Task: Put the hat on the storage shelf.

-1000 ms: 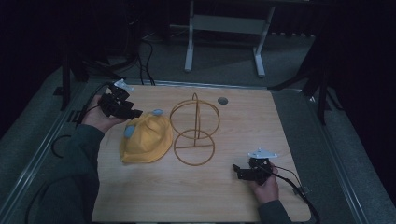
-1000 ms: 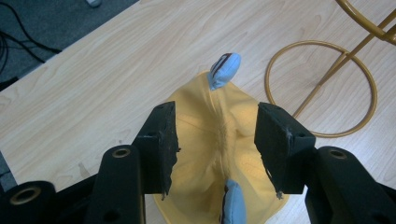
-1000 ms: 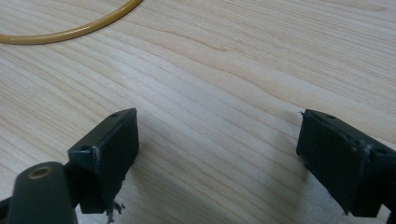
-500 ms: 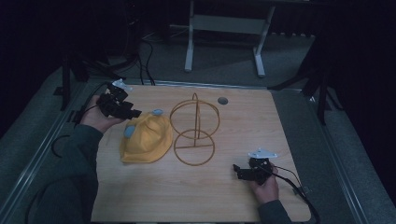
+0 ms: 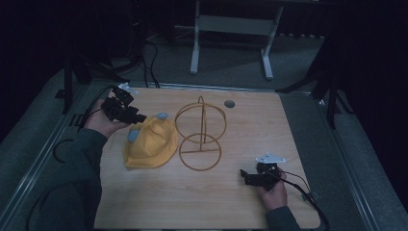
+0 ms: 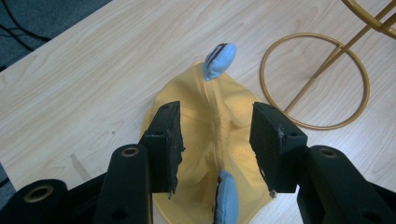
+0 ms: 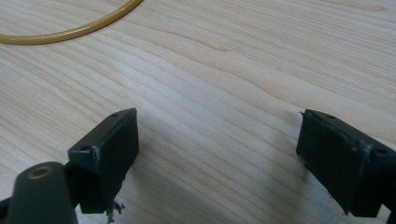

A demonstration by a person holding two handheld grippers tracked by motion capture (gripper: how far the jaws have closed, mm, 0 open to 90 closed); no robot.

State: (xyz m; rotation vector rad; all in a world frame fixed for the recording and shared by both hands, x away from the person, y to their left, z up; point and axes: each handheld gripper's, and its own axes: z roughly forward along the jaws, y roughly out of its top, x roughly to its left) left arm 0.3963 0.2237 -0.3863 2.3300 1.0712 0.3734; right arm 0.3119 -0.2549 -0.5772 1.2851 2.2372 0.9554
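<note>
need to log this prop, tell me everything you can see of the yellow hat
The yellow hat is soft yellow cloth, with a centre seam running over its crown and two small light-blue ear-like tabs with dark markings. It lies slumped on the wooden table, left of the gold wire stand, whose base ring sits close beside it; contact cannot be told. The left gripper hangs over it with jaws open, not gripping it.

left gripper [image 6: 215,140]: black, blocky jaws, frayed pad edges, brass-ringed holes in arms. right gripper [image 7: 217,158]: same black build; grey three-cornered plate on top, black cable trailing toward 4 o'clock. person: dark grey-green long sleeves [image 5: 79,159].
</note>
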